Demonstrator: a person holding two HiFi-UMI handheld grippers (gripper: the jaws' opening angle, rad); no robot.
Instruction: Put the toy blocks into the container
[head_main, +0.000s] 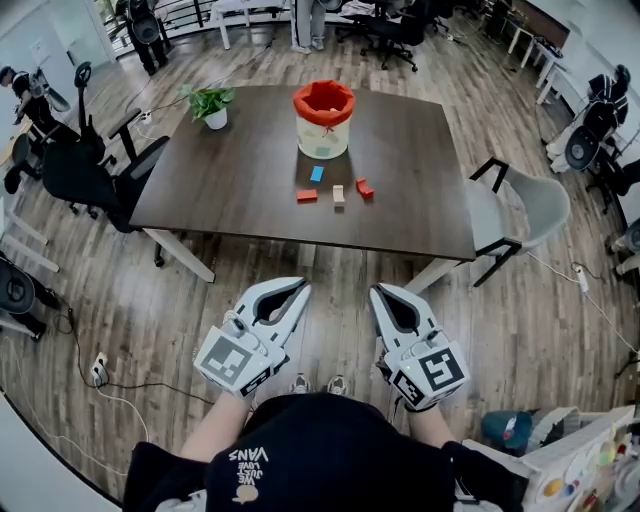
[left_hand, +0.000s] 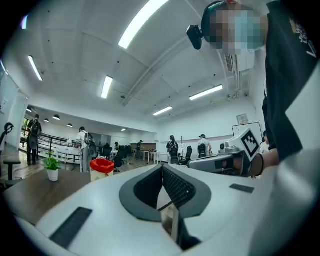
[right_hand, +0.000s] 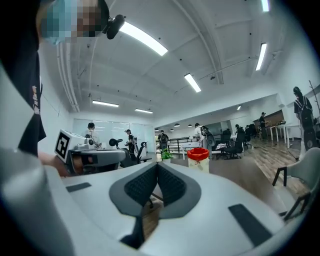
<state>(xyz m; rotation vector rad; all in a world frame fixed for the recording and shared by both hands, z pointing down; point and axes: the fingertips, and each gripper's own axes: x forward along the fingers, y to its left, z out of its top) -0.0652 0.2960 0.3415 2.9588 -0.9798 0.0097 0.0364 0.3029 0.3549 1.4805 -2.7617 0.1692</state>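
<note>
Presently my left tongs (head_main: 298, 291) and right tongs (head_main: 380, 293) are closed, empty; the toy blocks (head_main: 339, 194) at bench (head_main: 200, 180) centre look light, rigid, best pinched across flat sides.

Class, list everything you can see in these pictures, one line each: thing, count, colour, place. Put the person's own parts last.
table: one, dark brown, middle of the wooden floor
container: one, cream with a red liner, far middle of the table
red blocks: two, on the table in front of the container
blue block: one, nearest the container
tan block: one, between the red blocks
potted plant: one, green in a white pot, far left of the table
grey chair: one, right of the table
black office chairs: several, left of the table
left hand-held gripper: one, white and grey, shut, empty
right hand-held gripper: one, white and grey, shut, empty
</note>
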